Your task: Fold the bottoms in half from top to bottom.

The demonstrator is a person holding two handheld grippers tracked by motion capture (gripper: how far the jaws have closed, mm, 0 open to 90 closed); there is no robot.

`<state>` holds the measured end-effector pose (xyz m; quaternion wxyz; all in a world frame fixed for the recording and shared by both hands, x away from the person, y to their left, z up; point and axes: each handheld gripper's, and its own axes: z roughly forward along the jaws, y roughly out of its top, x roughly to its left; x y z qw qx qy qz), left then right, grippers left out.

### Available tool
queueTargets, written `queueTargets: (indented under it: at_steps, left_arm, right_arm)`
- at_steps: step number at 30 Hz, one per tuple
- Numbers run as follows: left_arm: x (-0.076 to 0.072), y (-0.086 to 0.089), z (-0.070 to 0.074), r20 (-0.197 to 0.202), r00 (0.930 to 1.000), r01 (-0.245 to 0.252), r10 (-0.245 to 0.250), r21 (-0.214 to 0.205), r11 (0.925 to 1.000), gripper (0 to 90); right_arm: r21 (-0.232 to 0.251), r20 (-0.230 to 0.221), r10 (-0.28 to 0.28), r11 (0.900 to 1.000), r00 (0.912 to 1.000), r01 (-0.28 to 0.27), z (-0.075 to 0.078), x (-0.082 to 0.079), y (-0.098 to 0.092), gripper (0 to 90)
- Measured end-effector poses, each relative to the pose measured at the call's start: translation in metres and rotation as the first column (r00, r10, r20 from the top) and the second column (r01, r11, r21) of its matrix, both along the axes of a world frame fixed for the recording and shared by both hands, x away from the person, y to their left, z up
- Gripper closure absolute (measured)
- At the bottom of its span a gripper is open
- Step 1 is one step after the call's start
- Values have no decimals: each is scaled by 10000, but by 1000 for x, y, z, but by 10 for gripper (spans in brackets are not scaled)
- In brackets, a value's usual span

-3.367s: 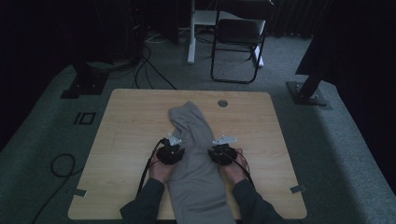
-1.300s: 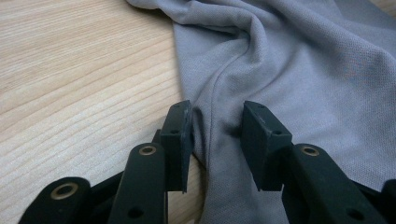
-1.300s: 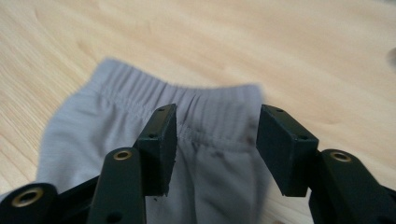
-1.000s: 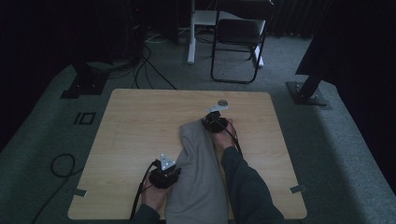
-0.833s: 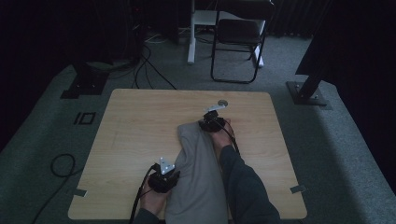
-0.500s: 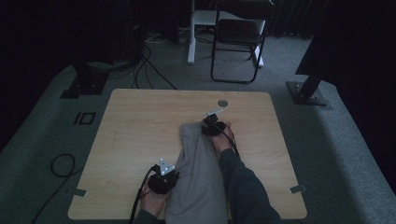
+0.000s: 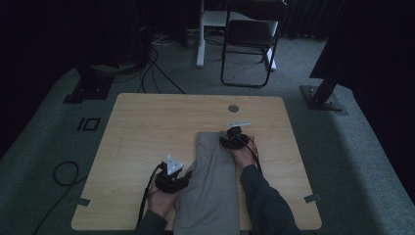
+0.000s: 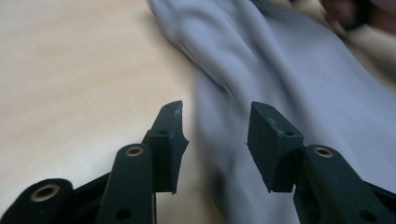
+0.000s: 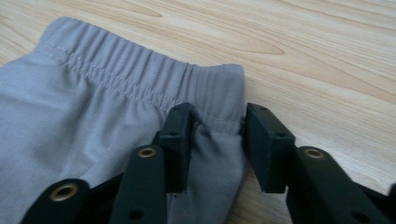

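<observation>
Nearest the person, the left forearm enters from the bottom edge, and the left gripper [image 7: 172, 177] sits low at the left edge of the grey trousers [image 7: 210, 188], near the table's front. Its jaws have just been opening; in the left gripper view they stand apart over the cloth's edge [image 8: 280, 93], with nothing pinched between the pads.

The trousers lie folded lengthwise down the middle of the wooden table [image 7: 147, 127], hanging over its near edge, with the elastic waistband [image 9: 140, 74] at the far end.

Farther off, the right arm stretches forward along the cloth's right side. The right gripper [image 7: 234, 138] rests at the waistband's right corner. Its jaws have likewise been opening; they straddle the corner without pressing on it.

No containers are on the table.
</observation>
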<state>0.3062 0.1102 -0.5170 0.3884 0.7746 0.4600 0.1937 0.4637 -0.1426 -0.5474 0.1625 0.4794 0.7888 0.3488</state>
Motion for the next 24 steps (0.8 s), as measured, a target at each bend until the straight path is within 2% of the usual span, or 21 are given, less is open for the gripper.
queueTargets:
  at_steps: [1,3,4,5,6,9,10,11,12,14,16,17,18,19,20,21,22,24]
  left_arm:
    - [16,-1,1,-153,9998,-86,83,-256,9996,536]
    - [38,-6,1,-346,9991,-255,240,-436,9987,523]
    - [54,-11,1,-502,9983,-314,292,-438,9985,511]
    - [62,-14,0,-507,9980,-408,388,-386,9984,501]
    - [73,-18,-1,-491,9976,-500,484,-303,9983,493]
    - [102,-29,-6,-855,9930,-843,819,-244,9961,470]
    - [112,-32,-9,-1076,9894,-1000,979,-138,9949,459]
    - [117,-34,-12,-1141,9878,-1070,1063,8,9943,460]
    - [125,-36,-17,-1385,9836,-1150,1159,149,9933,472]
    - [133,-36,-24,-1677,9779,-1221,1247,258,9922,545]
    - [137,-33,-27,-1631,9762,-1391,1430,351,9897,686]
    - [138,-31,-27,-1645,9752,-1429,1479,419,9889,740]
    - [139,-31,-26,-1654,9746,-1455,1509,445,9884,757]
    - [139,-31,-26,-1654,9746,-1455,1509,445,9884,762]
    - [141,-29,-26,-1654,9751,-1401,1479,578,9884,761]
    - [142,-28,-26,-1666,9747,-1410,1491,593,9882,760]
    - [142,-28,-26,-1666,9747,-1410,1491,593,9882,744]
    - [145,-27,-25,-1723,9735,-1430,1505,556,9882,713]
  right_arm:
    - [24,3,5,10000,10000,-5,0,0,0,565]
    - [283,88,-105,9995,9999,103,1,0,-1,555]
    - [562,145,-149,9983,9998,141,3,-1,-3,550]
    - [839,253,-192,9963,9995,170,4,-1,-5,550]
    - [903,336,-263,9956,9991,231,5,-1,-6,554]
    - [1114,516,-542,9926,9972,482,10,-2,-11,649]
    - [1166,567,-582,9919,9967,513,12,-2,-12,707]
    - [1126,628,-650,9920,9959,577,14,-3,-13,744]
    - [1061,649,-690,9924,9955,619,15,-3,-13,765]
    - [1116,769,-662,9921,9948,574,17,-4,-14,771]
    - [1139,906,-786,9912,9928,681,19,-4,-15,747]
    - [1267,830,-775,9897,9935,666,19,-3,-17,706]
    - [1315,733,-758,9891,9944,657,18,-2,-17,669]
    - [1315,733,-758,9891,9944,657,18,-2,-17,669]
    - [1450,503,-668,9877,9965,589,15,1,-18,600]
    - [1539,412,-649,9864,9970,578,14,3,-19,580]
    - [1539,412,-649,9864,9970,578,14,3,-19,580]
    - [1904,265,-626,9801,9977,564,11,6,-18,529]
